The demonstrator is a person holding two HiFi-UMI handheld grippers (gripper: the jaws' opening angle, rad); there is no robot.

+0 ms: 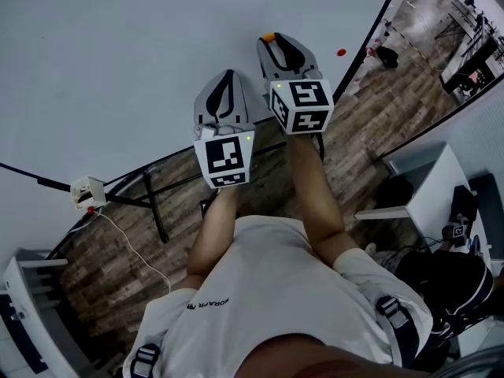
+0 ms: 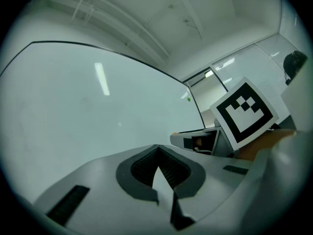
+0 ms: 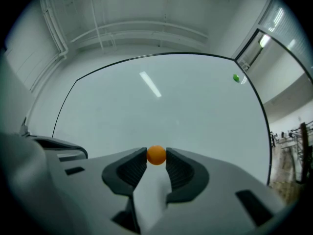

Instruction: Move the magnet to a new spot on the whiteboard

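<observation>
A small orange magnet (image 3: 156,155) sits between the tips of my right gripper (image 3: 156,156), whose pads press on it from both sides. In the head view the same orange magnet (image 1: 268,36) shows at the right gripper's (image 1: 272,39) tip, against the whiteboard (image 1: 118,61). Whether the magnet touches the board I cannot tell. My left gripper (image 1: 228,75) is held beside it, lower and to the left, pointing at the whiteboard (image 2: 88,106). In its own view the left gripper (image 2: 156,151) has its jaws together with nothing between them.
A green magnet (image 3: 236,78) sticks near the board's upper right corner, and a red magnet (image 1: 341,52) near its right edge. Below the board are black stand legs (image 1: 153,199), a white box with a cable (image 1: 87,193) and a white table (image 1: 429,191) on a wood floor.
</observation>
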